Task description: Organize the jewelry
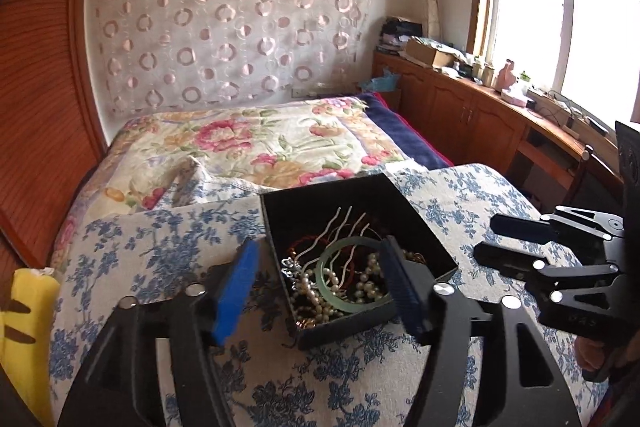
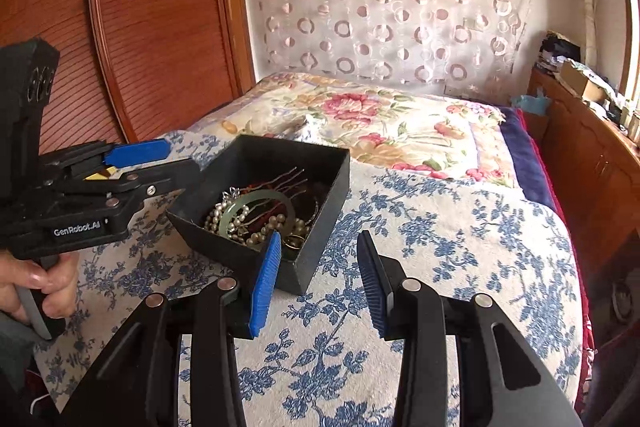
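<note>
- Black box (image 1: 362, 205) on bed (image 1: 460, 203) holds all jewelry seen: pearls (image 1: 370, 283), green bangle (image 1: 348, 269), hair comb (image 1: 344, 231), tangled.
- Sorting prob. left.
- Left gripper (image 1: 320, 283) & right gripper (image 2: 316, 281): jaws apart, empty.

Left gripper (image 1: 320, 279) open wide, blue pads either side of a black box (image 1: 356, 203) without touching its walls; the box sits on a blue-flowered cloth (image 1: 460, 195) on the bed, near the cloth's far edge. In the box: green bangle (image 1: 320, 267), pearl strands (image 1: 370, 281), silver wavy hair comb (image 1: 344, 227), reddish cord, all tangled. Right gripper (image 1: 486, 239) comes in from the right edge over the cloth, beside the box and clear of it, black fingers apart with nothing between; yellow plush (image 1: 24, 311) at the cloth's left edge.
</note>
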Motion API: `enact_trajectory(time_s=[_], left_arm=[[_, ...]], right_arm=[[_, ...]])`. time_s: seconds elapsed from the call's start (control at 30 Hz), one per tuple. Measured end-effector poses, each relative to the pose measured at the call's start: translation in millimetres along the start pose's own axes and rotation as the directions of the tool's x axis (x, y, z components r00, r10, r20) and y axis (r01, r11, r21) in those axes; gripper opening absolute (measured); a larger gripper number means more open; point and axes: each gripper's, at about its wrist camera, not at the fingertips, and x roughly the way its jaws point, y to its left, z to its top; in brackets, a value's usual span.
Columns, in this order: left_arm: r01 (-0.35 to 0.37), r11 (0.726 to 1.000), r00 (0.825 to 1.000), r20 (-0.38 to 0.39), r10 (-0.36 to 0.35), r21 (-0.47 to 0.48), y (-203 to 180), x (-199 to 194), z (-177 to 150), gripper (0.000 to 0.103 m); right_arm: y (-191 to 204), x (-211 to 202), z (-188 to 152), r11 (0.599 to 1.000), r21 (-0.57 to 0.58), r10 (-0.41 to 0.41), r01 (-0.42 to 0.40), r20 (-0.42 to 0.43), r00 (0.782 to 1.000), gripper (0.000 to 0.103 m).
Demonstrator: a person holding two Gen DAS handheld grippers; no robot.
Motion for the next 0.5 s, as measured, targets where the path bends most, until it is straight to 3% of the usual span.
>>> enact_trajectory(time_s=[0.03,0.23,0.3,0.5], left_arm=[[-0.009,1.0,1.0,0.01,0.009,0.002,0,-6,-1,0.076],[-0.044,0.999,0.998,0.051,0.043,0.003,-1,-38,-6,0.094],[-0.054,0.999,0.997,0.06,0.054,0.004,-2,-46,-8,0.095],[-0.068,0.998,0.995,0.067,0.067,0.006,-5,-72,-17,0.095]], right_arm=[[1,-5,0,1.0,0.004,-0.002,0.002,0.01,1.0,0.042],[9,-33,1,1.0,0.014,-0.012,0.011,0.072,0.997,0.043],[12,-40,2,1.0,0.02,-0.017,0.016,0.084,0.996,0.054],[22,-58,-3,0.998,0.028,-0.059,0.056,0.121,0.991,0.074]])
